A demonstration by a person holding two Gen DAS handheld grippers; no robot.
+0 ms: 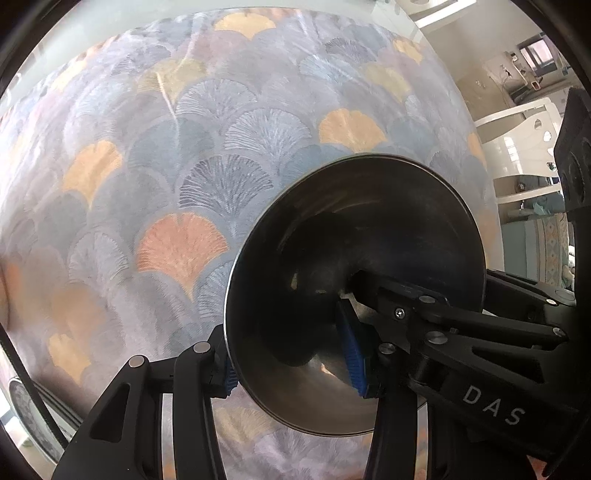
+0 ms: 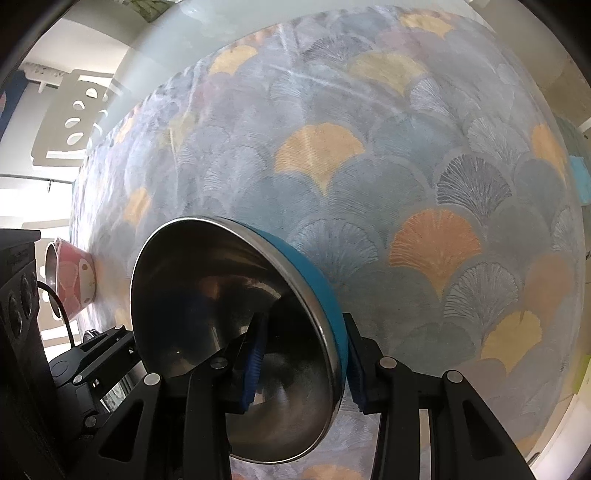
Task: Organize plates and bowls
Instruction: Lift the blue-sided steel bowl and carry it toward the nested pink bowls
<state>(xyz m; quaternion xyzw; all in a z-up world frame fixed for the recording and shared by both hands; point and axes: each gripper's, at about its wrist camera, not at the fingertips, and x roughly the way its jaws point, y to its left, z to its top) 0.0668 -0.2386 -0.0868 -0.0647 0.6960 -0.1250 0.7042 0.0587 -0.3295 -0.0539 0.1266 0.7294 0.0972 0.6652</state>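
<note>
My left gripper point(image 1: 291, 363) is shut on the rim of a steel bowl point(image 1: 354, 258): one blue pad presses inside, the other outside. The bowl hangs tilted above the fan-patterned tablecloth point(image 1: 221, 166), and its outer colour is hidden. My right gripper point(image 2: 304, 374) is shut the same way on the rim of a steel-lined bowl with a blue outside point(image 2: 221, 295), also above the tablecloth point(image 2: 406, 184). A pink bowl point(image 2: 75, 280) shows at the left edge beside the other gripper's black body point(image 2: 18, 295). I cannot tell whether it is the one my left gripper holds.
The patterned cloth covers most of the table; a bare pale strip of tabletop point(image 1: 110, 26) runs along its far edge. A white chair point(image 1: 517, 147) stands past the table's right side, another white chair back point(image 2: 77, 114) past the left. A turquoise item point(image 2: 581, 181) lies at the right edge.
</note>
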